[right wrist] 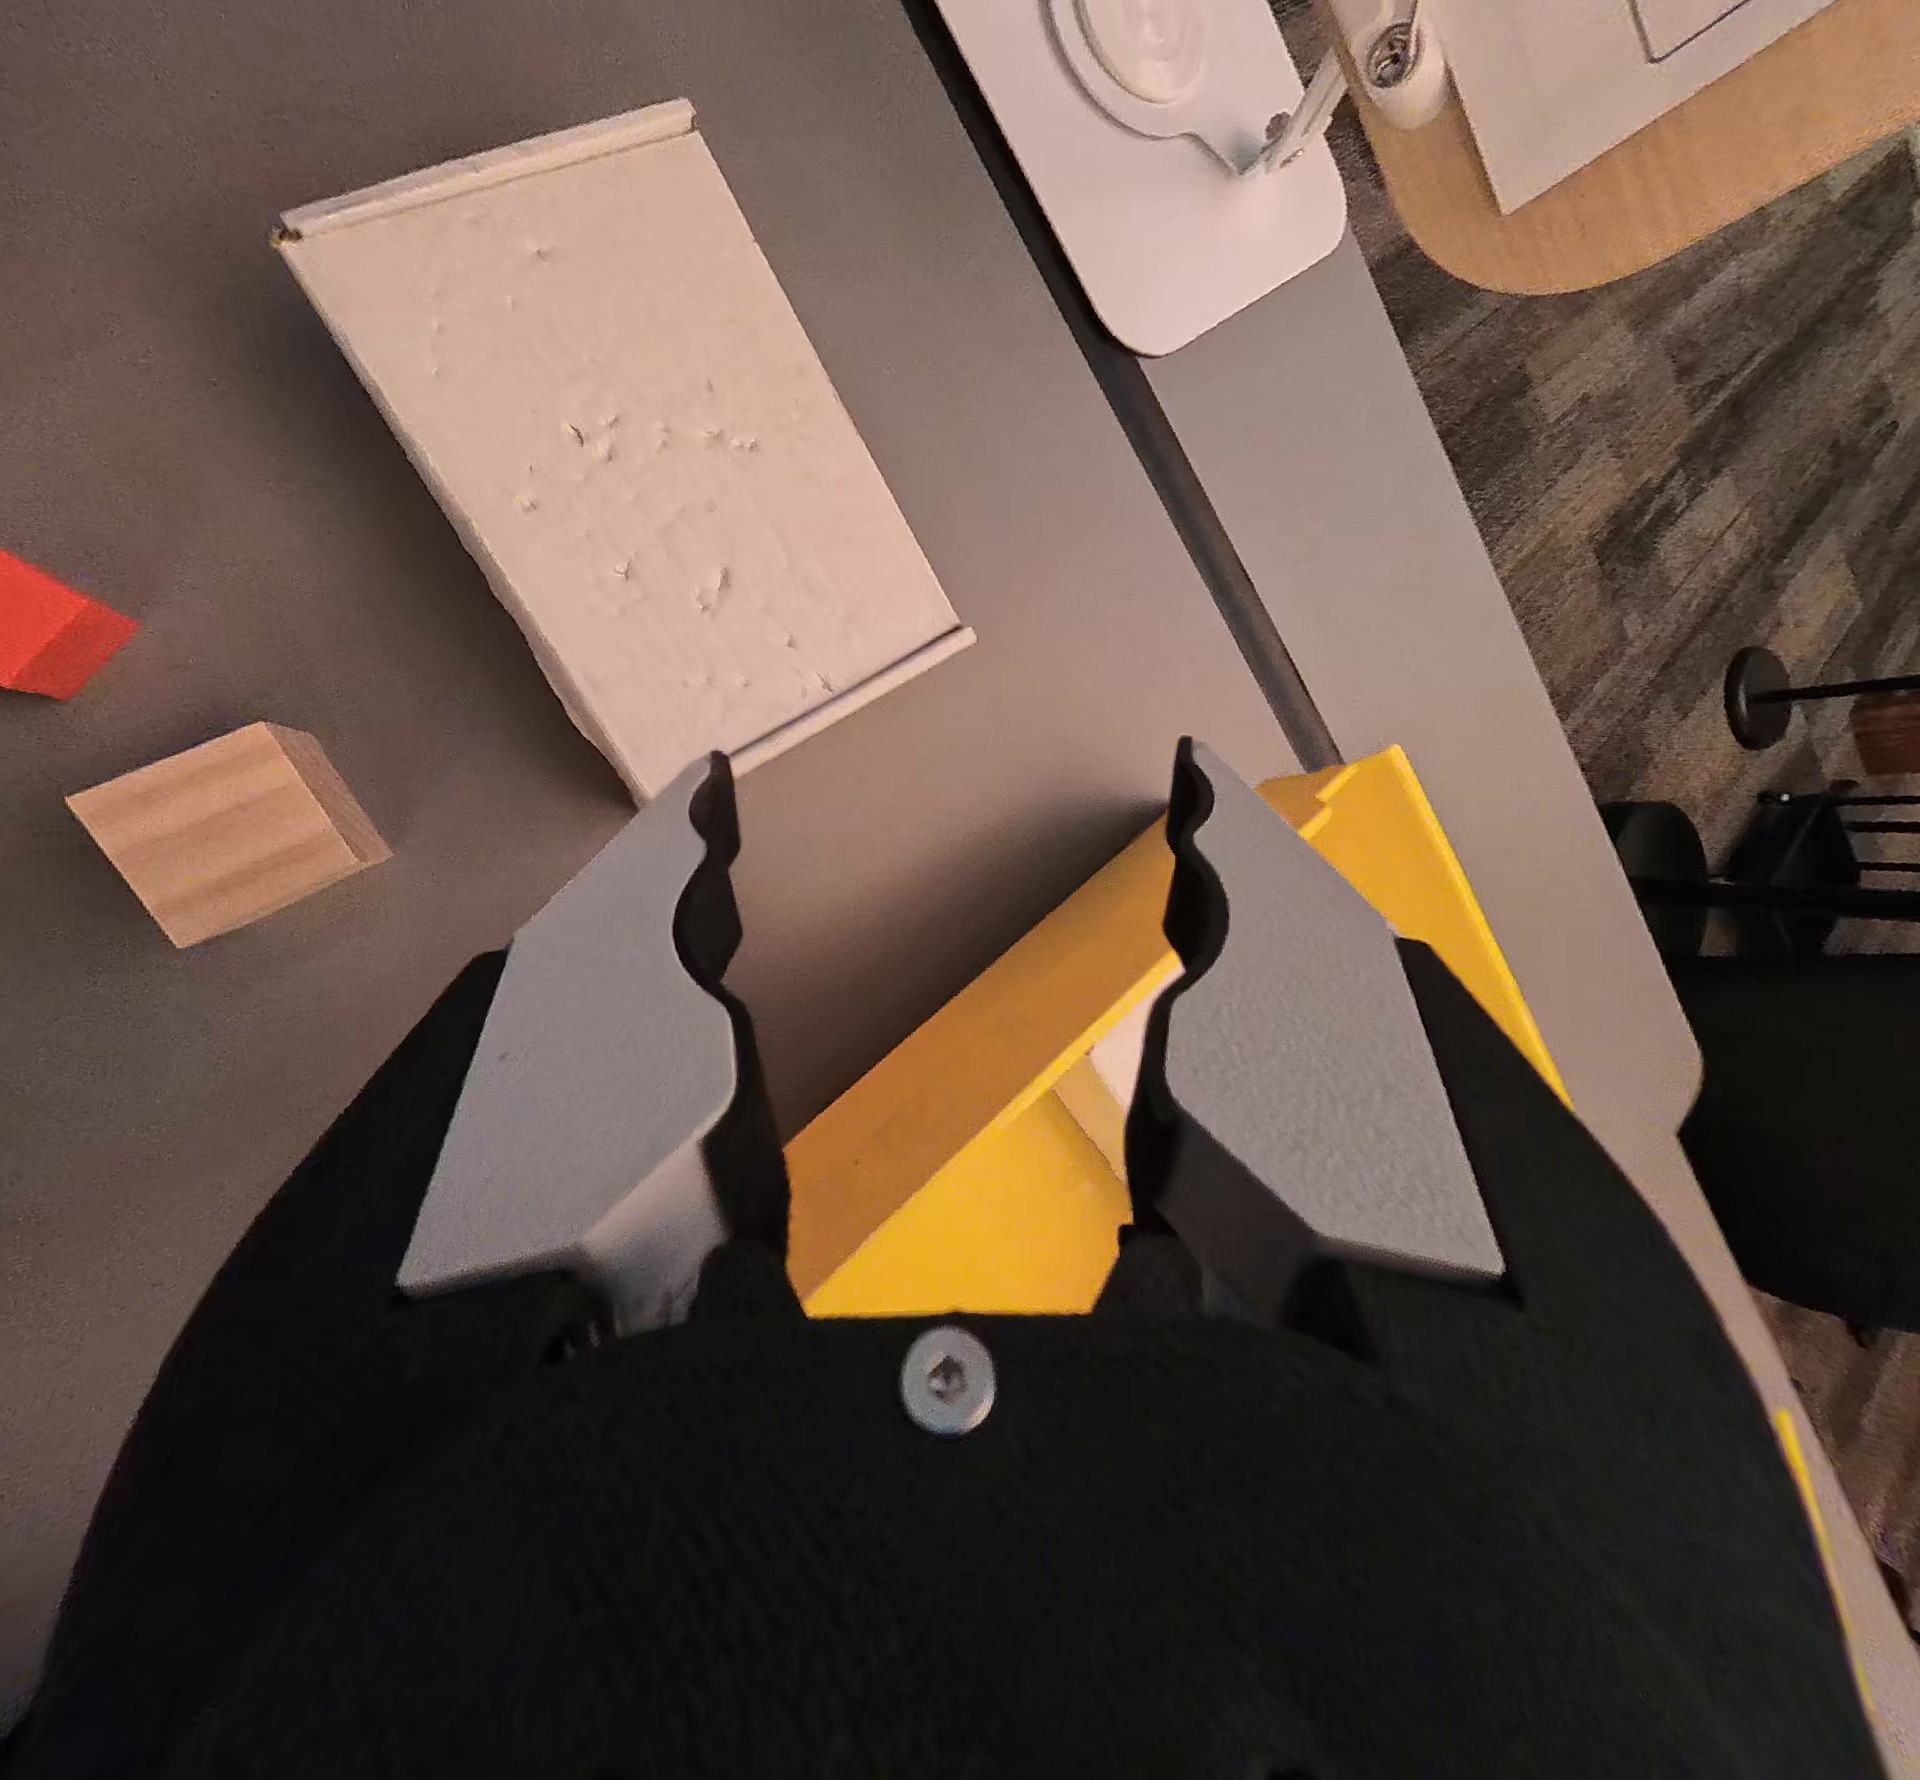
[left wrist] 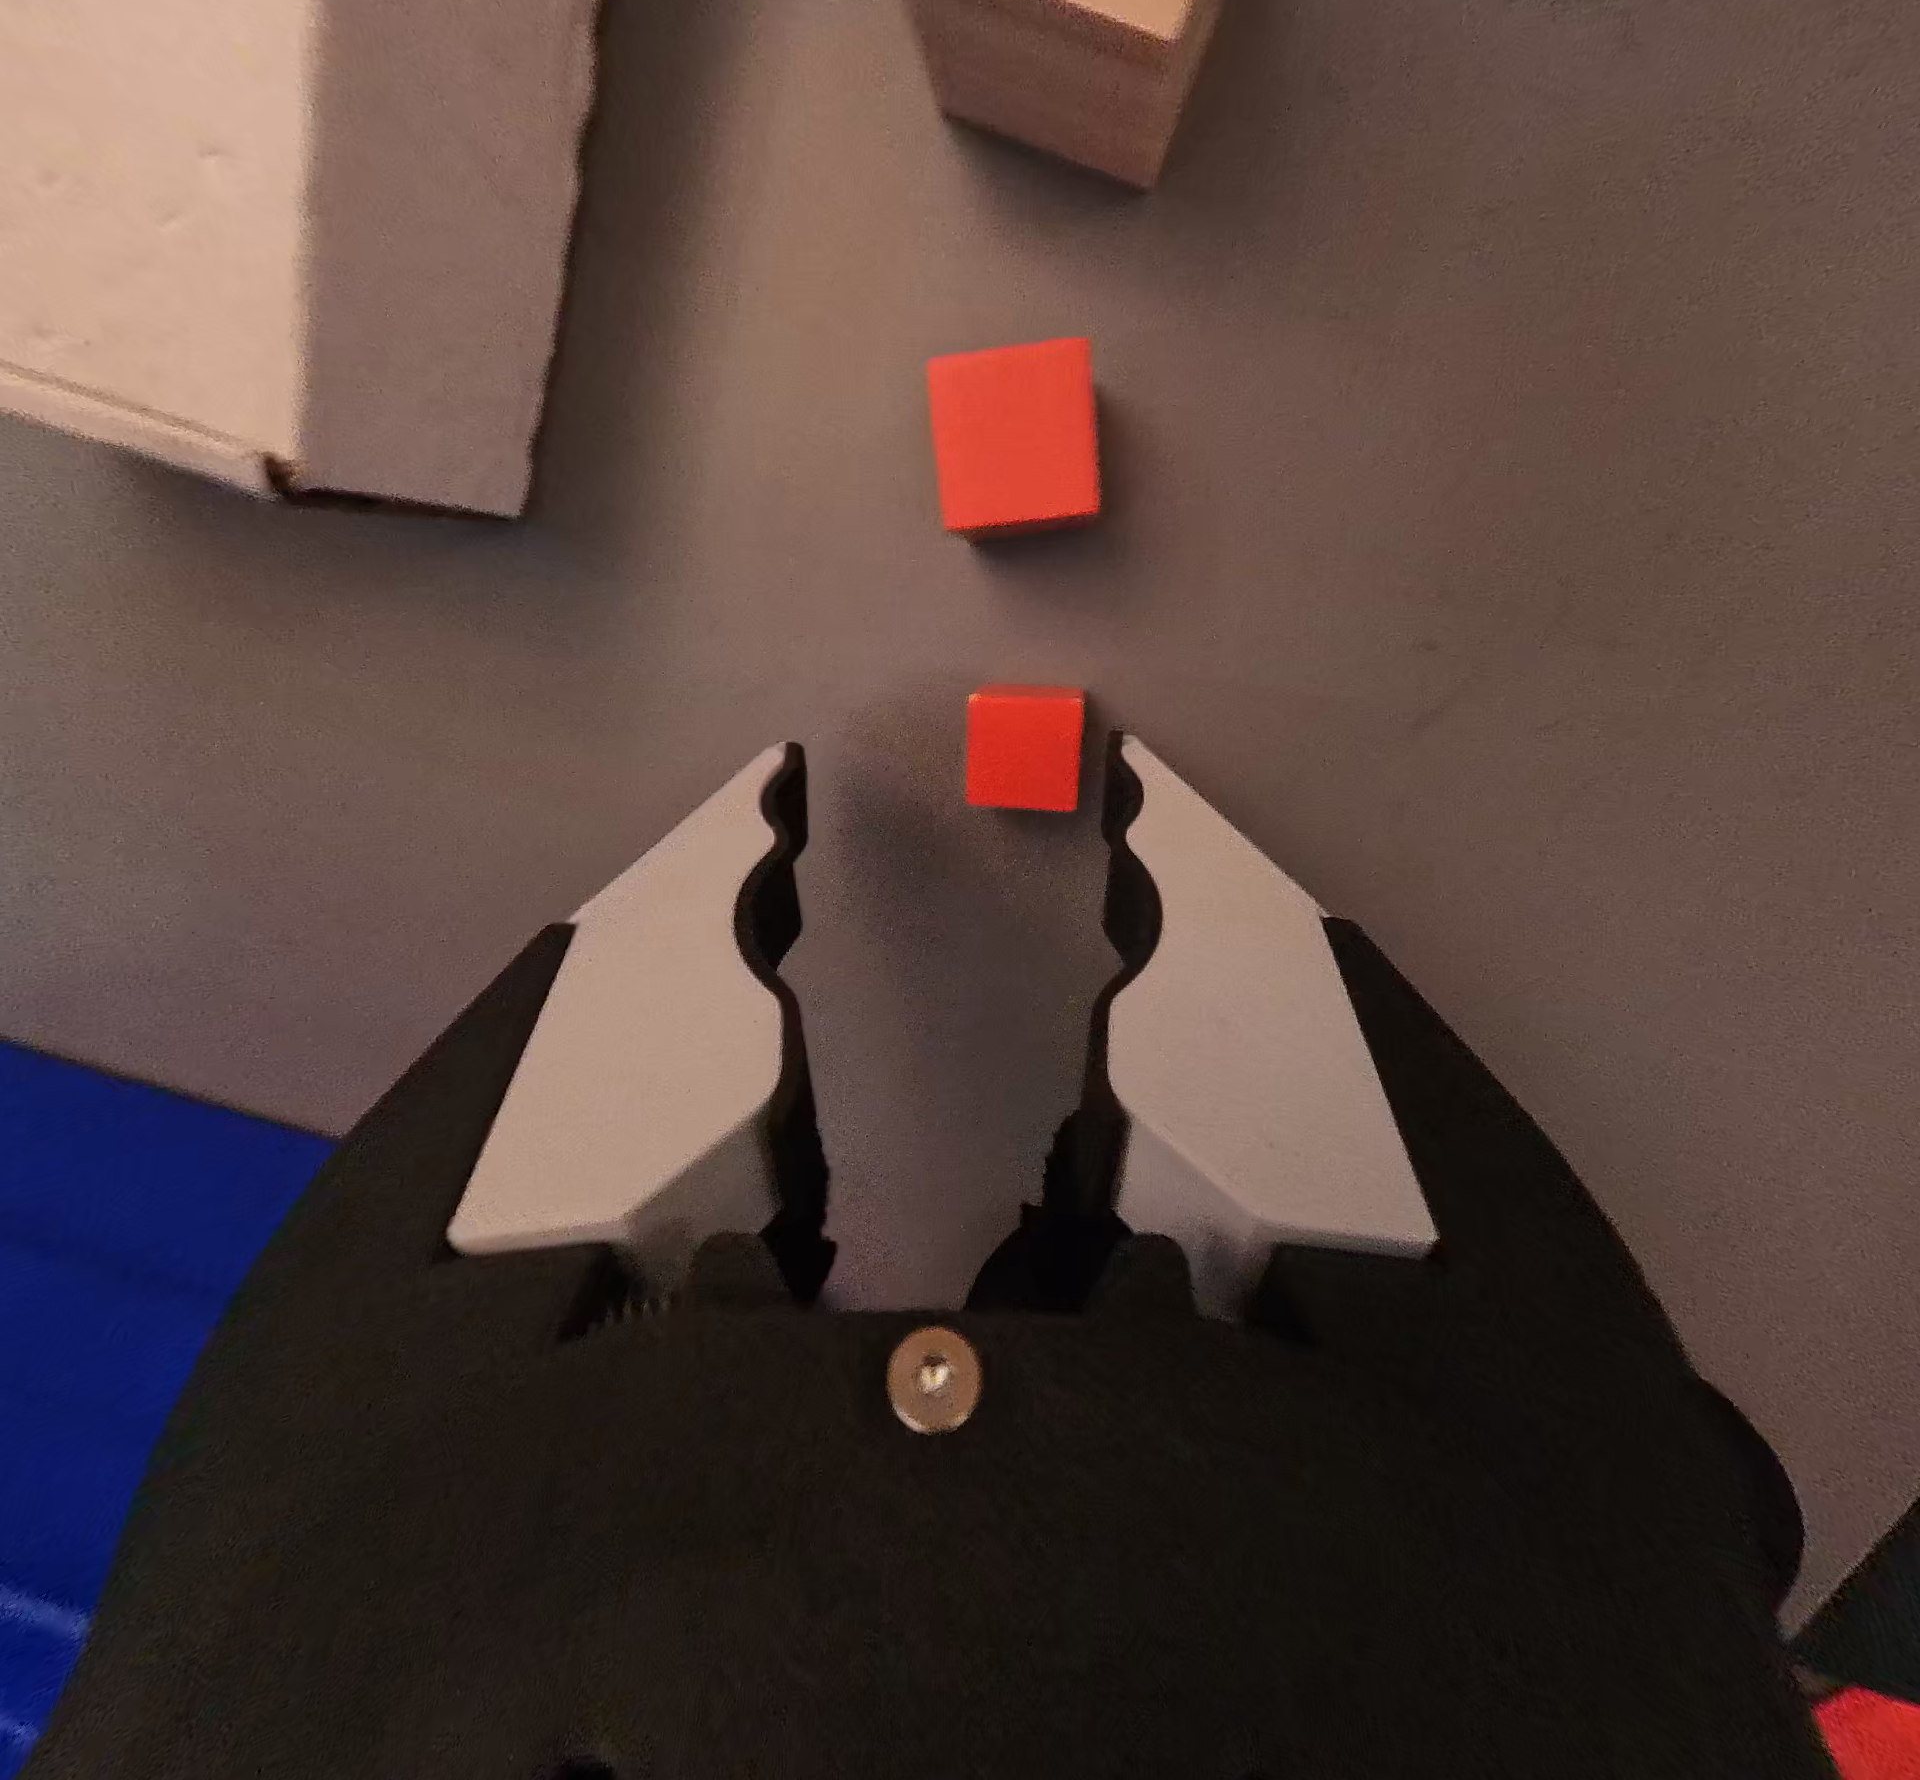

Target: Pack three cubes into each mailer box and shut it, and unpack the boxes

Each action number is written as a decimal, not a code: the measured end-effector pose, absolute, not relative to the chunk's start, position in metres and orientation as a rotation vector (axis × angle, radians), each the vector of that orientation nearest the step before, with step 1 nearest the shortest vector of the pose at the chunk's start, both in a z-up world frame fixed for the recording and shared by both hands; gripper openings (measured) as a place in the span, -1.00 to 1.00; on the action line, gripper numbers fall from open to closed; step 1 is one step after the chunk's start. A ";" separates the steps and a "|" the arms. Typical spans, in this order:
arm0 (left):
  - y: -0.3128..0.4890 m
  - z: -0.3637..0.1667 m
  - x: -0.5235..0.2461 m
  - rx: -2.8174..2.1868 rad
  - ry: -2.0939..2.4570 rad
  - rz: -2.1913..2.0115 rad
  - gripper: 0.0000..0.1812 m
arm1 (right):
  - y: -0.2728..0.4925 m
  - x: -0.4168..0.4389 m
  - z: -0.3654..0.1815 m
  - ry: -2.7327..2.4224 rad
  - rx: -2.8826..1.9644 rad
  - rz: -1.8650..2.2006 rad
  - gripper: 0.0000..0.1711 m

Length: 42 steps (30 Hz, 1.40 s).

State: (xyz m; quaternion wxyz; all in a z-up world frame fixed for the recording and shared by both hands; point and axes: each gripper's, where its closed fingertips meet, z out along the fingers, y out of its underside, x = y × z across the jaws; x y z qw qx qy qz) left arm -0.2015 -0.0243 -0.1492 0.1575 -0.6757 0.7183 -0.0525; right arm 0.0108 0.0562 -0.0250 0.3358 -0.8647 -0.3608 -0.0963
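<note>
In the left wrist view my left gripper (left wrist: 954,756) is open above the grey table, its tips either side of a small red cube (left wrist: 1023,745), which lies nearer the right finger. A larger red cube (left wrist: 1013,437) lies just beyond it, and a bare wooden cube (left wrist: 1070,16) farther on. A shut white mailer box (left wrist: 208,172) lies at the upper left. In the right wrist view my right gripper (right wrist: 951,762) is open and empty over an open yellow mailer box (right wrist: 997,1200). A shut white mailer box (right wrist: 623,442), a wooden cube (right wrist: 223,831) and a red cube (right wrist: 52,629) lie beyond.
A blue object (left wrist: 125,1315) sits at the lower left of the left view. The table's edge (right wrist: 1403,587) runs along the right in the right wrist view, with a white clamp plate (right wrist: 1143,68) on it and carpeted floor, a wooden table and dark furniture beyond.
</note>
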 end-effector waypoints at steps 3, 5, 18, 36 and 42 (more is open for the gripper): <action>-0.016 -0.122 -0.193 -1.895 1.945 -0.268 -0.30 | 0.055 0.007 -0.037 -0.920 -2.314 -0.189 0.00; -0.007 -0.087 -0.174 -1.853 1.786 -0.470 -0.24 | 0.056 0.005 -0.043 -0.879 -2.338 -0.157 0.02; 0.066 -0.120 -0.136 -2.002 1.339 -0.430 0.01 | 0.044 -0.028 -0.096 -0.389 -2.306 0.044 0.21; 0.061 -0.119 -0.132 -1.753 1.430 -0.214 -0.39 | 0.040 -0.050 -0.090 -0.236 -2.311 0.441 0.26; 0.079 -0.102 -0.142 -1.691 1.331 -0.110 -0.61 | 0.036 -0.057 -0.087 -0.270 -2.311 0.508 0.22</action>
